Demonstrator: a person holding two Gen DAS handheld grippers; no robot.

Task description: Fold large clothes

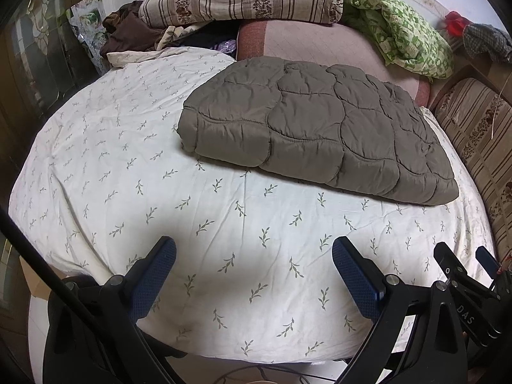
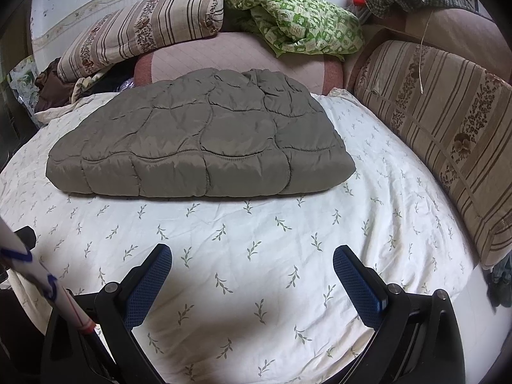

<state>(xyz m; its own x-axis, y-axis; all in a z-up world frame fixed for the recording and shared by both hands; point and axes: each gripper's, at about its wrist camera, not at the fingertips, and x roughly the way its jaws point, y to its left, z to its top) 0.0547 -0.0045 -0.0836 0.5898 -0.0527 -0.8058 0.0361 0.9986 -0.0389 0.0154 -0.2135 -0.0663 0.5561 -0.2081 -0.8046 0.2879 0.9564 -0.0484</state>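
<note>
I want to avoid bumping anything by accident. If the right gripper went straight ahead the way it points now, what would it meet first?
Probably the near folded edge of the grey quilted garment. The right gripper, jaws open and empty, hovers over bare leaf-print sheet; if angled downward, it might touch that first.

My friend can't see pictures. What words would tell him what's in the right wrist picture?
A puffy grey-brown quilted garment, folded into a flat bundle, lies on a white bedsheet printed with small green leaf sprigs. The right gripper, black with blue textured pads, hovers open above the sheet, holding nothing. Behind are a brown striped floral cushion and a crumpled green-and-white patterned cloth.
</note>
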